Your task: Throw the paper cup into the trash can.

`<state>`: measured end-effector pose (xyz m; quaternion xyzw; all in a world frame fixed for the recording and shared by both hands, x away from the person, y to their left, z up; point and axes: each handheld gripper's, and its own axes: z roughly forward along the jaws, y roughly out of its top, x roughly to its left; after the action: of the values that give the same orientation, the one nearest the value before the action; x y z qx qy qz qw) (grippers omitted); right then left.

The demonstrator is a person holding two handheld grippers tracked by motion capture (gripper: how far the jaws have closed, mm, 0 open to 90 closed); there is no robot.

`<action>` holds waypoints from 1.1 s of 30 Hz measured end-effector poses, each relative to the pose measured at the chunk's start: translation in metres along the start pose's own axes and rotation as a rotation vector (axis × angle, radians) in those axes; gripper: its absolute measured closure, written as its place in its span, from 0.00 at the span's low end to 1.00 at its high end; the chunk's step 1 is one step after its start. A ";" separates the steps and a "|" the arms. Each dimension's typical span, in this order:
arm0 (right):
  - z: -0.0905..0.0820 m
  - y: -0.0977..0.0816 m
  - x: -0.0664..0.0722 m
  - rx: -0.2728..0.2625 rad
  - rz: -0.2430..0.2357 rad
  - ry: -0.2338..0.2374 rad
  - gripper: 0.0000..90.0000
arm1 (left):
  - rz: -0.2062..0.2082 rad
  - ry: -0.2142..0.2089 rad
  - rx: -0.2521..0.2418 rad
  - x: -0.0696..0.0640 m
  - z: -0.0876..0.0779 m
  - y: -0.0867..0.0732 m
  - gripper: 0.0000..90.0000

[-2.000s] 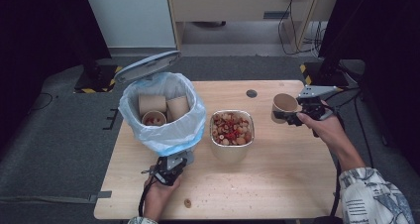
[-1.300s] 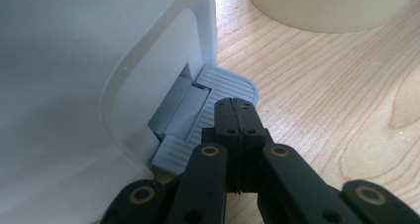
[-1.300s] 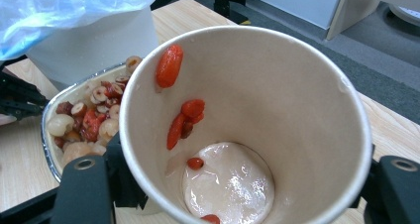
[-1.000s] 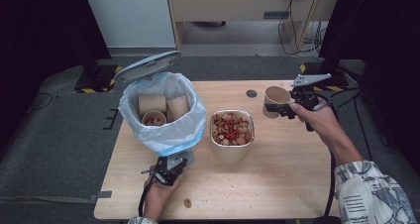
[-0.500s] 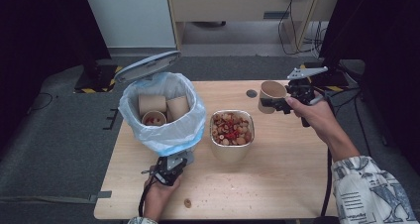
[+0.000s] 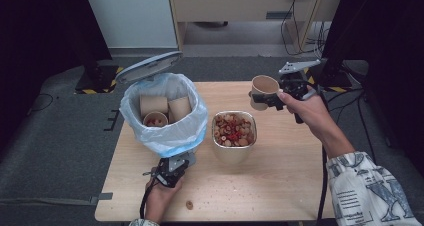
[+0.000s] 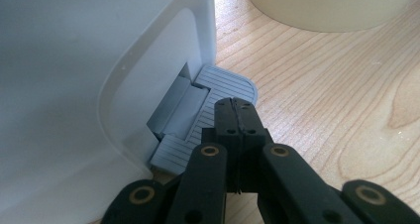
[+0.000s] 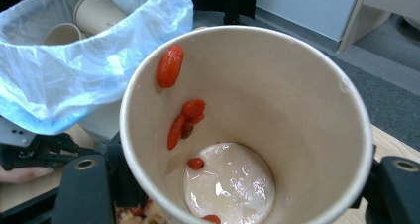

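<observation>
**Paper cup in my right claw, pedal under my left**

I see a pale wooden desk (image 6: 300, 186) with a clear grain. At its left stands a white plastic bin (image 6: 165, 113) lined with a thin, crinkled blue bag; its round grey lid (image 6: 149, 66) stands tipped up at the far side, and tan paper cups lie inside. Mid-desk sits a round bowl (image 6: 234, 133) heaped with brownish and red scraps.

My right claw (image 6: 272, 98) grips a tan paper cup (image 6: 264, 88) by its wall, lifted above the far right part of the desk. In the right gripper view the cup (image 8: 247, 120) is smooth and tapered, with red berries stuck to the wall and a glossy pale residue at the bottom.

My left claw (image 7: 237, 115) is fully closed, holding nothing, its tips resting on the bin's ribbed grey pedal (image 7: 223, 87) at the near edge.
</observation>
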<state>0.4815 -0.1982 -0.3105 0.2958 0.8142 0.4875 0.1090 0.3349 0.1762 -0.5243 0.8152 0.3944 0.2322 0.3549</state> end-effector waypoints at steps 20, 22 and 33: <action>0.016 0.029 0.022 -0.002 -0.008 0.032 0.32 | 0.010 -0.003 0.002 0.001 0.000 0.000 1.00; 0.017 0.032 0.023 -0.003 -0.010 0.035 0.32 | 0.010 -0.001 0.001 0.000 0.000 0.000 1.00; 0.028 0.050 0.039 -0.014 -0.019 0.065 0.32 | 0.012 -0.001 0.002 0.000 0.000 0.000 1.00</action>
<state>0.4821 -0.1378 -0.2770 0.2713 0.8166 0.5017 0.0892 0.3350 0.1763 -0.5239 0.8179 0.3897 0.2335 0.3530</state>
